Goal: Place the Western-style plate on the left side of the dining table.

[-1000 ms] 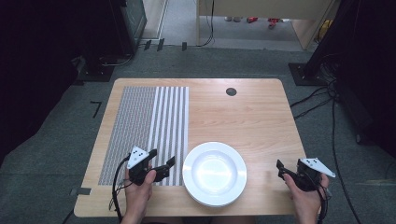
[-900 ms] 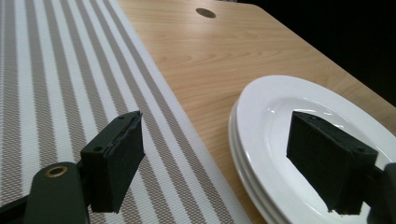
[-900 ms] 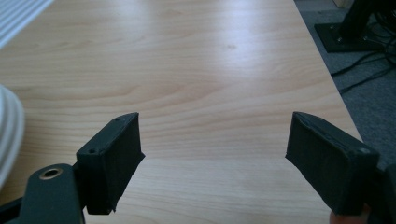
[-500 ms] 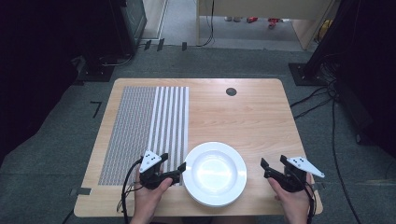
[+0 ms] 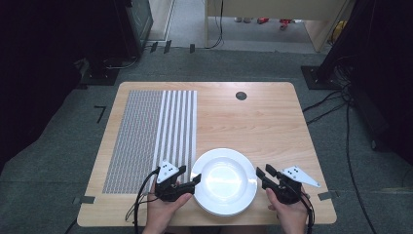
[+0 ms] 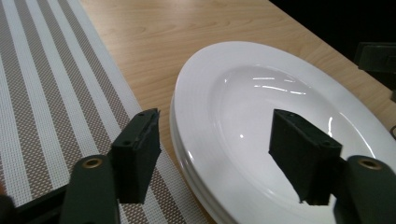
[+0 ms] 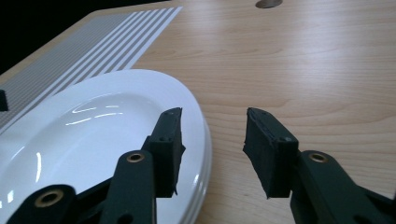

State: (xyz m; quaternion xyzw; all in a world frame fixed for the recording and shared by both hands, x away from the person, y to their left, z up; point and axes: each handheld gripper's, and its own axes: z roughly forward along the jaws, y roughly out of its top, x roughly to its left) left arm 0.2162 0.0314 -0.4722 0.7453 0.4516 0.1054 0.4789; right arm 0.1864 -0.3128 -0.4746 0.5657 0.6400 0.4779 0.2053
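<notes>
Glossy white round plates [image 5: 225,181] — stacked, woven striped placemat [image 5: 151,131], wood-grain table [image 5: 253,122]

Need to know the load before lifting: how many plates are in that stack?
3, judging by the rim edges: the plates sit stacked at the table's near edge, between the left tool and right tool. More may be hidden underneath.

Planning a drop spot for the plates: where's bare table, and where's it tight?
Free: the bare wood between the striped placemat, the round cable hole and the table's right edge. Also the placemat's far half. Crowded: the near edge, where the left tool and right tool, both open, flank the stacked white plates.
</notes>
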